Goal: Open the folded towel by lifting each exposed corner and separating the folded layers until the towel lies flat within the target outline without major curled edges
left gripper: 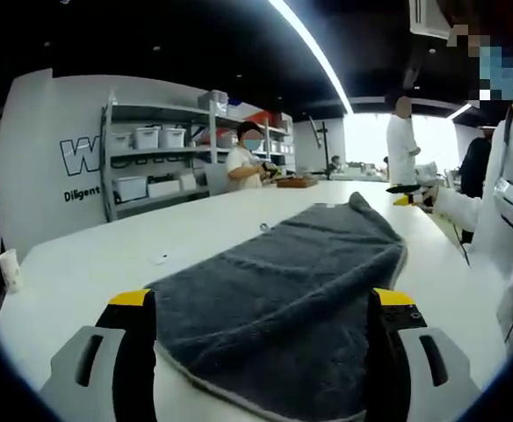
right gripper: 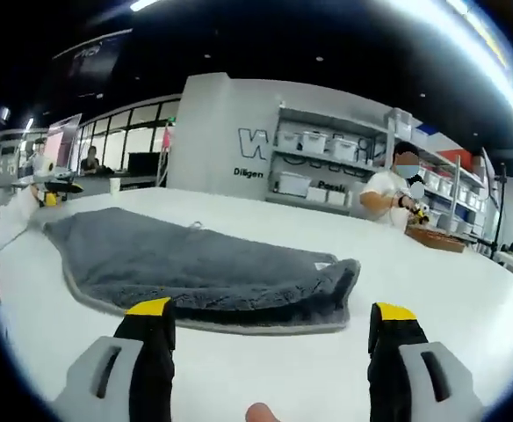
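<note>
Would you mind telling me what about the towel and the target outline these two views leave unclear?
- Target outline: no marking can be made out on the table in either view.
- Grey towel: its near edge in the left gripper view is cut off at the bottom, between the left gripper jaws.
- Folded layers: in the right gripper view the near edge looks stacked, but the count is too small to tell.

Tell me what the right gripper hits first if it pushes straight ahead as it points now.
Probably the near folded edge of the grey towel, after a strip of bare white table. The right gripper is open; depth is uncertain.
</note>
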The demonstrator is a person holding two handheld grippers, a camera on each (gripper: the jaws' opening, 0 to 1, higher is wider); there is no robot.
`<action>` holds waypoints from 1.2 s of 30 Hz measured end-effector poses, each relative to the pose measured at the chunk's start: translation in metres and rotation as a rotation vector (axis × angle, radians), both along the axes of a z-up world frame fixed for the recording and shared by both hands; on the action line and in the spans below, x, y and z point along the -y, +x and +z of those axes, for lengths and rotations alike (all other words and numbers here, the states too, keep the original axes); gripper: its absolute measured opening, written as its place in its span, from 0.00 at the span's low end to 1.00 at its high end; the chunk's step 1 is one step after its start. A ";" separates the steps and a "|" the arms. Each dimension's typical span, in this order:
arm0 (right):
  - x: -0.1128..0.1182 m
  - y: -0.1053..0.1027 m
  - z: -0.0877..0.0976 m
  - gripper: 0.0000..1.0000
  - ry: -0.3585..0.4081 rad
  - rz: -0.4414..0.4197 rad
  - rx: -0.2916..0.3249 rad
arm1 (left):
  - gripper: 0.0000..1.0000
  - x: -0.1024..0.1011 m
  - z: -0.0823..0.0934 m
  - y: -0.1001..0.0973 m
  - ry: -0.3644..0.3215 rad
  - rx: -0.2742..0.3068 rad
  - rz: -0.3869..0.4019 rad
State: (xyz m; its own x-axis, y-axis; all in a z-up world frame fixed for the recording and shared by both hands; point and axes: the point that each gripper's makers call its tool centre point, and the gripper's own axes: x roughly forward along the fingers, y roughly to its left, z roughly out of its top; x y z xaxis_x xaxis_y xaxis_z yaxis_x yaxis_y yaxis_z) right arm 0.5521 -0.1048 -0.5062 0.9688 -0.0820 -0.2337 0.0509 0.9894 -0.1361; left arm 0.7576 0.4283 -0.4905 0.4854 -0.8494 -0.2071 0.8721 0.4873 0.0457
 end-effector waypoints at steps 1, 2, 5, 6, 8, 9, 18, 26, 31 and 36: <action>0.003 0.004 -0.003 0.94 0.002 0.002 -0.006 | 0.98 0.000 -0.001 0.000 0.001 -0.002 0.001; 0.006 0.007 -0.006 0.94 0.003 0.004 -0.012 | 0.98 -0.001 -0.001 0.001 0.001 -0.004 0.002; 0.025 0.018 -0.014 0.92 0.009 -0.009 -0.038 | 0.98 0.000 -0.003 0.000 0.003 -0.008 0.000; 0.032 0.020 -0.017 0.90 0.011 -0.017 -0.048 | 0.98 0.000 -0.003 0.000 0.003 -0.009 0.000; 0.046 0.025 -0.020 0.86 0.020 -0.031 -0.061 | 0.98 0.000 -0.002 0.000 0.002 -0.009 0.000; 0.053 0.027 -0.022 0.82 0.030 -0.038 -0.063 | 0.98 -0.001 -0.002 0.000 0.002 -0.008 0.001; 0.085 0.040 -0.046 0.47 0.106 -0.081 -0.112 | 0.98 -0.001 -0.002 0.001 0.002 -0.006 0.001; 0.087 0.043 -0.056 0.27 0.121 -0.088 -0.131 | 0.98 -0.001 -0.002 0.001 0.003 -0.009 0.001; 0.078 0.042 -0.054 0.09 0.086 -0.037 -0.129 | 0.98 -0.002 -0.002 0.001 0.005 -0.009 0.005; 0.077 0.028 -0.054 0.01 0.109 -0.044 -0.125 | 0.98 -0.003 -0.001 0.002 0.007 -0.007 0.008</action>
State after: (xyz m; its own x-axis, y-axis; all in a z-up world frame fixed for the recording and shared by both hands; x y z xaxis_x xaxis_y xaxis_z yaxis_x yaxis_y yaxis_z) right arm 0.5804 -0.1818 -0.5605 0.9276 -0.0914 -0.3622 0.0839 0.9958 -0.0362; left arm 0.7594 0.4308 -0.4918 0.4904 -0.8443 -0.2160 0.8687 0.4935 0.0431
